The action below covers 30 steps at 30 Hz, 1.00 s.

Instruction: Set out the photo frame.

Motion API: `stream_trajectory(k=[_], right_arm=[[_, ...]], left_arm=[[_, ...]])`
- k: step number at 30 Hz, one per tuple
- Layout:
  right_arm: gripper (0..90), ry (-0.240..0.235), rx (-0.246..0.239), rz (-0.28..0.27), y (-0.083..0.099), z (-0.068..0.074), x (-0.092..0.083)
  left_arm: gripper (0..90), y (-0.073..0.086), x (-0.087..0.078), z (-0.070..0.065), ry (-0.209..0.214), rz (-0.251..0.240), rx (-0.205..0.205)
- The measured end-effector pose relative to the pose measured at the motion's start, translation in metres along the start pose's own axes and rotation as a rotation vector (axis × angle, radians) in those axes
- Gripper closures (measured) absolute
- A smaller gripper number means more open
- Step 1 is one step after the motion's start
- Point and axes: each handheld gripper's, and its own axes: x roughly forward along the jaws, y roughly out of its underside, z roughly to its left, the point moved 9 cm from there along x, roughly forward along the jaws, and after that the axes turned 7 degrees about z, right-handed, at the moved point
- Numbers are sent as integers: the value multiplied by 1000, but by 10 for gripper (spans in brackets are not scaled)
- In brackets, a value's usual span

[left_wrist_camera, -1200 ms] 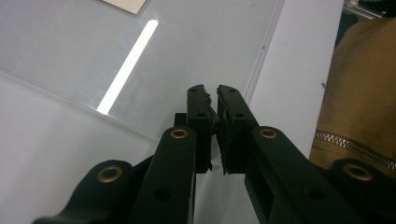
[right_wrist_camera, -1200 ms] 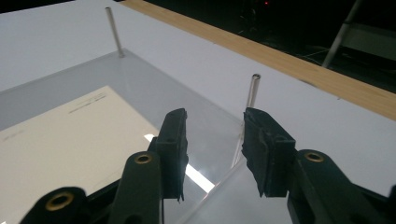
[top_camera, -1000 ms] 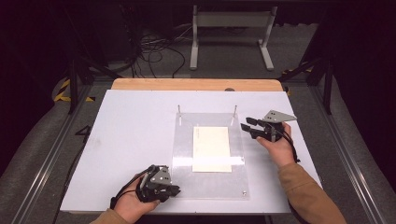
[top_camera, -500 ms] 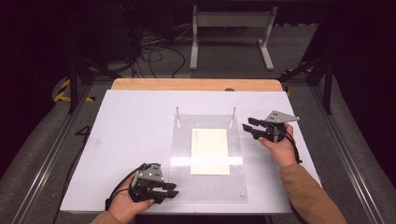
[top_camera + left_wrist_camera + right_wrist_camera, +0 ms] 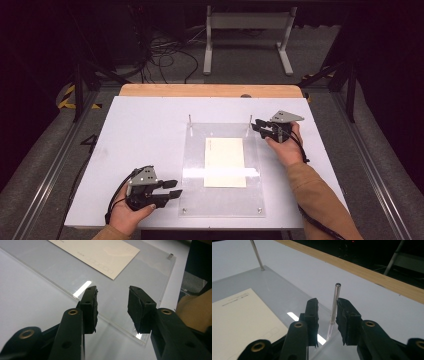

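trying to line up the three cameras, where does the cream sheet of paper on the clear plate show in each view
High view: the cream sheet lies mid-table, in the middle of the clear plate.
Left gripper view: it runs along the top edge, beyond the open jaws.
Right gripper view: it fills the lower left, left of the jaws.
Shared landmark: the bright strip of glare on the plate, by the sheet.

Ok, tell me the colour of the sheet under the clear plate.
Cream sheet, faint print; clearest in the left gripper view.
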Motion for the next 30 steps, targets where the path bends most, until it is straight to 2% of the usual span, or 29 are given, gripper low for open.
stream_trajectory(k=[1, 3, 5, 6, 9, 10, 11, 14, 16, 19, 20, 21, 22, 23, 25, 30], right_arm=[[702, 4, 8, 3, -1, 0, 4], [722, 3, 65, 21, -2, -1, 10], [747, 25, 57, 20, -5, -3, 16], [748, 39, 51, 23, -6, -4, 18], [755, 57, 59, 16, -9, -8, 22], [755, 65, 50, 13, -10, -8, 23], [766, 70, 38, 14, -11, -8, 24], [830, 96, 0, 33, -12, -8, 26], [844, 91, -1, 36, -12, -7, 27], [851, 94, 18, 40, -12, -6, 28], [852, 92, 64, 35, -12, -8, 28], [852, 92, 64, 35, -12, -8, 28], [853, 93, 84, 29, -12, -9, 29], [854, 87, 126, 19, -11, -11, 29], [855, 86, 170, 0, -11, -13, 32], [856, 89, 187, 0, -11, -15, 34]], left_arm=[[596, 1, -1, -1, 0, -2, -10], [597, 3, -2, 0, -5, -4, -5], [597, 5, -4, 0, -13, -6, -4], [597, 6, -5, 0, -11, -10, -16], [600, 9, -6, 0, -12, -8, -11], [602, 11, -7, 0, -16, -6, -24], [604, 11, -7, 0, -18, -6, -17], [605, 11, -8, 0, -17, -14, -30], [606, 11, -8, 0, -16, -15, -31], [607, 10, -8, 0, -22, -15, -24], [607, 10, -7, 0, -18, -12, -23], [607, 10, -7, 0, -18, -12, -23], [607, 10, -7, 0, -19, -11, -24], [607, 10, -7, 1, -22, -10, -23], [609, 10, -8, 3, -31, -13, -14], [610, 11, -10, 6, -33, -21, -27]])
